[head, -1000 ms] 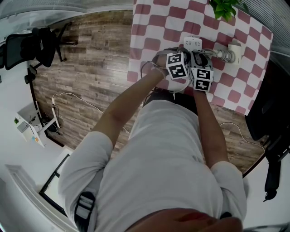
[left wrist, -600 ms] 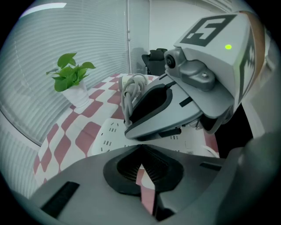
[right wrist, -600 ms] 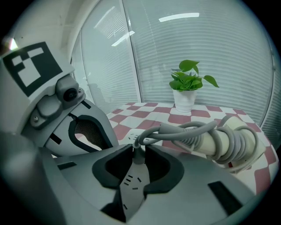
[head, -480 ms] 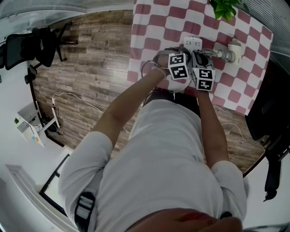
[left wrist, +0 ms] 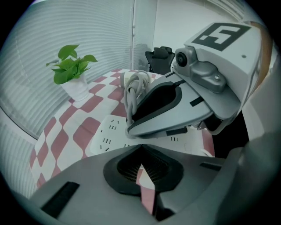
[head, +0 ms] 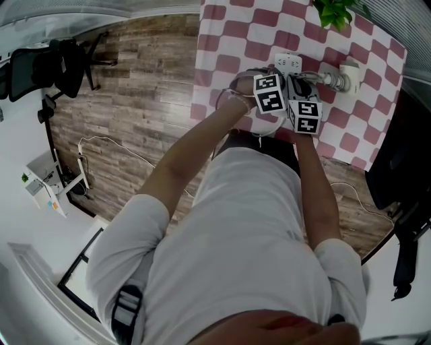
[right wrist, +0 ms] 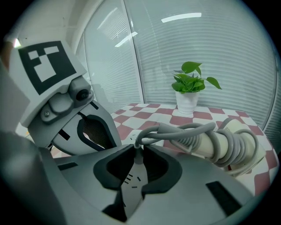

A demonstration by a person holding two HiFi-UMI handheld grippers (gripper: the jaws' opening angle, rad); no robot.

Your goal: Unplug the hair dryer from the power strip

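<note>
A white power strip (head: 287,63) lies on the checkered tablecloth, with the white hair dryer (head: 343,77) to its right. In the right gripper view, the grey cord (right wrist: 184,129) runs from the dryer's wrapped handle (right wrist: 228,145) down to the plug (right wrist: 138,154). My right gripper (right wrist: 138,151) has just been closing, and its pads now press on that plug from both sides. My left gripper (left wrist: 140,148) is shut with nothing in it. Its tips sit at the near edge of the power strip (left wrist: 109,134), right beside the right gripper (left wrist: 167,105).
A potted green plant (head: 333,12) stands at the table's far edge, beyond the dryer. A black office chair (head: 397,155) stands to the right of the table. Wooden floor lies to the left, with another chair (head: 47,67) on it.
</note>
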